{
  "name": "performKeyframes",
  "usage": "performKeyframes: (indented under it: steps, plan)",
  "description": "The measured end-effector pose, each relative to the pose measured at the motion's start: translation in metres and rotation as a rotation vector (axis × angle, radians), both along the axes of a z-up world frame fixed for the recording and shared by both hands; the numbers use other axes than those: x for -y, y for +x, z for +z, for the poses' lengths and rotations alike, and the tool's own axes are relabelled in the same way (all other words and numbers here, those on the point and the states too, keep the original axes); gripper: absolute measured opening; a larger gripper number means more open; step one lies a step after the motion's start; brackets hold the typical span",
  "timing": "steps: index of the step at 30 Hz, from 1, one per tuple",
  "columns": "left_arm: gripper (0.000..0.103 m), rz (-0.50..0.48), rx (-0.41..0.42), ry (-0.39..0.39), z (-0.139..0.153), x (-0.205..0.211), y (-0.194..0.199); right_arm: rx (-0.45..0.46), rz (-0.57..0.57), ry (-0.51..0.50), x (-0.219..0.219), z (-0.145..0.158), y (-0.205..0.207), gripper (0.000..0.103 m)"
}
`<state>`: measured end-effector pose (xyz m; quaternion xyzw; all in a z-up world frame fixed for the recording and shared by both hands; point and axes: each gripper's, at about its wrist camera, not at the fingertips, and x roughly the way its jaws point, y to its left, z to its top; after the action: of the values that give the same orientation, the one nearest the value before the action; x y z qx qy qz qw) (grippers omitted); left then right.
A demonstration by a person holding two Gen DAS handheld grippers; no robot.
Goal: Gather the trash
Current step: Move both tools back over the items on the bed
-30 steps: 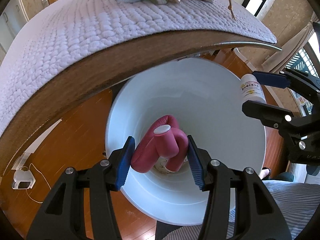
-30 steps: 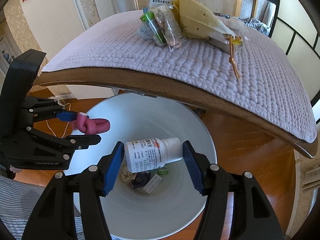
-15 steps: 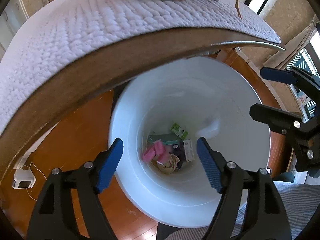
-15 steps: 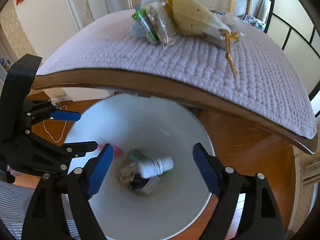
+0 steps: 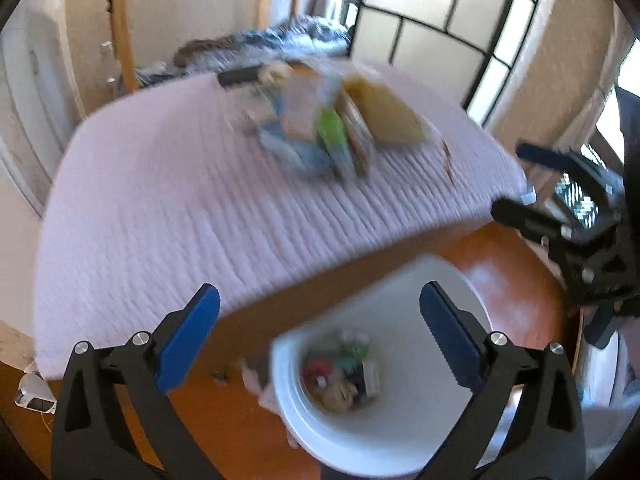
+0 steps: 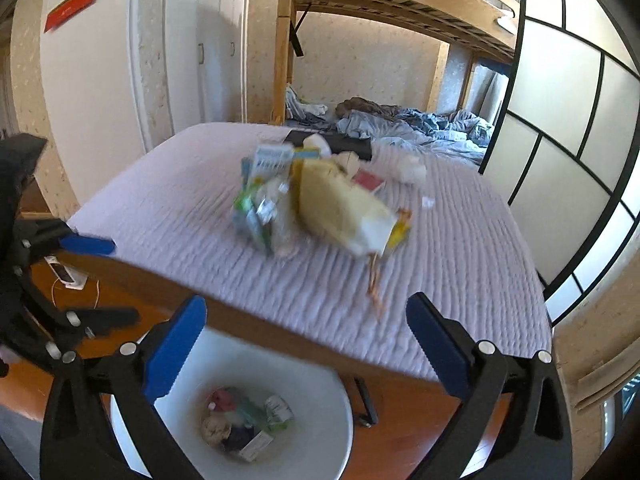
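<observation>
A white bin [image 5: 412, 412] stands on the wood floor below the table edge; it also shows in the right wrist view [image 6: 320, 412]. Several pieces of trash lie at its bottom, among them a pink item [image 5: 318, 370] and a white pill bottle [image 6: 278, 410]. A blurred pile of trash [image 5: 328, 132] lies on the quilted lilac table [image 5: 160, 200]: a yellow paper bag [image 6: 340, 208], green and clear packets [image 6: 260, 208]. My left gripper [image 5: 320, 340] is open and empty above the bin's near side. My right gripper [image 6: 304, 344] is open and empty above the bin and table edge.
A black flat object [image 6: 336, 142] and white wads [image 6: 408, 168] lie at the table's far end. A bunk bed with blue bedding [image 6: 420, 128] stands behind. A charger with cable [image 6: 66, 276] lies on the floor at left. Sliding doors [image 6: 560, 140] stand on the right.
Both grippers opened and dropped the pink item and the pill bottle into the bin. Both have since risen and tilted up, so the table top and its trash pile are in view.
</observation>
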<state>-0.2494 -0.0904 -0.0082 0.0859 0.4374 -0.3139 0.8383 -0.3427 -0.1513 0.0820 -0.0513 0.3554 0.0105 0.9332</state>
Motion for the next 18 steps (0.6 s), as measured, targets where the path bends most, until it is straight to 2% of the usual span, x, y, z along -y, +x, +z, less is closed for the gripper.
performKeyframes:
  steps: [2, 4, 6, 9, 12, 16, 18]
  plan:
    - [0.101, 0.032, -0.016, -0.034, 0.005, -0.003, 0.022, 0.010, 0.001, -0.036, 0.002, 0.001, 0.009, 0.099]
    - [0.101, 0.052, -0.041, -0.087, 0.010, -0.006, 0.047, 0.001, 0.008, -0.016, 0.005, 0.002, 0.023, 0.099]
    - [0.101, 0.053, -0.064, -0.105, 0.015, -0.011, 0.072, -0.018, 0.010, 0.022, 0.013, -0.002, 0.038, 0.099]
    - [0.101, 0.020, -0.087, -0.100, 0.016, -0.016, 0.114, -0.026, 0.020, -0.002, 0.014, -0.006, 0.054, 0.099]
    - [0.101, -0.028, -0.150, -0.096, 0.009, -0.014, 0.150, -0.026, 0.036, -0.045, 0.014, -0.009, 0.070, 0.099]
    - [0.101, -0.084, -0.184, -0.092, 0.003, -0.007, 0.173, -0.045, 0.073, -0.109, 0.013, -0.015, 0.091, 0.099]
    - [0.101, -0.124, -0.230, -0.130, 0.001, -0.004, 0.183, -0.059, 0.101, -0.138, 0.014, -0.017, 0.101, 0.099]
